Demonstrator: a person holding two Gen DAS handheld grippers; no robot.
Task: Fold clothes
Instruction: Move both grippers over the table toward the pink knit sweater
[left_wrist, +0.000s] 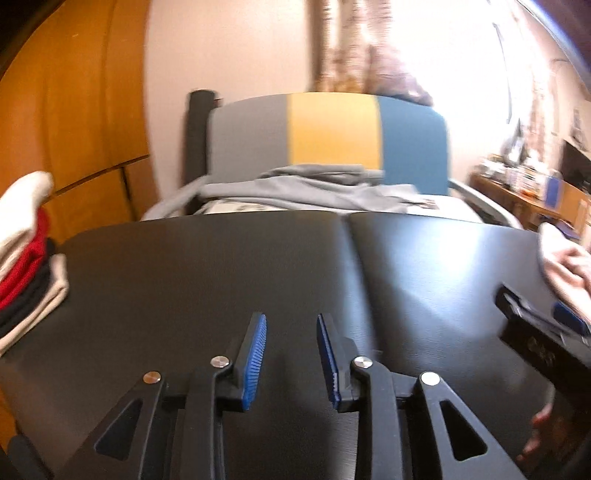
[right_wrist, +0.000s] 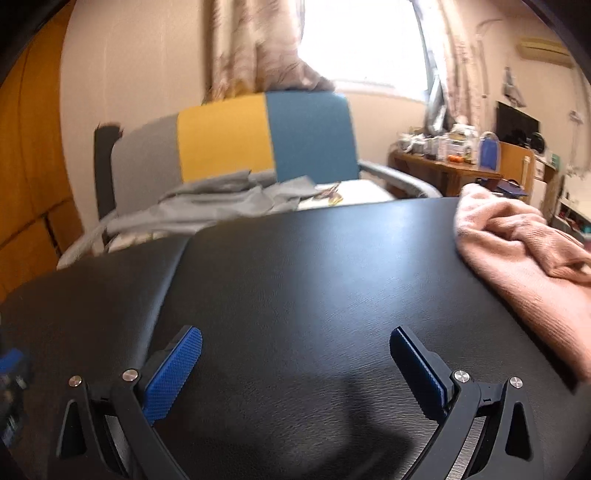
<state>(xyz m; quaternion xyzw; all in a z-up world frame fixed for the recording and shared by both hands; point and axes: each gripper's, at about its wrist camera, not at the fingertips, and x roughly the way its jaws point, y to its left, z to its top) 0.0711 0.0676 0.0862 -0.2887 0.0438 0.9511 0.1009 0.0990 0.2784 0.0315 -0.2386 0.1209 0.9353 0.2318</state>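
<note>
Reaching comes next: your right hand-held gripper (right_wrist: 295, 373) hovers spread wide and empty over the black tabletop (right_wrist: 295, 266), nearer the crumpled pink garment (right_wrist: 524, 254) lying far right at its edge. Left hand-held gripper (left_wrist: 291, 354) half-parted, grasping nothing. Folded stack (left_wrist: 27, 258) sits far left.

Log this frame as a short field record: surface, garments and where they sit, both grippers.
surface: black padded table
folded stack: white, red and black garments, left edge of table
unfolded garment: pink, crumpled, right side of table
off-table: grey clothes on striped chair behind the table
left gripper: jaws partly open, nothing between them
right gripper: jaws wide open, empty, pink garment off to its right
</note>
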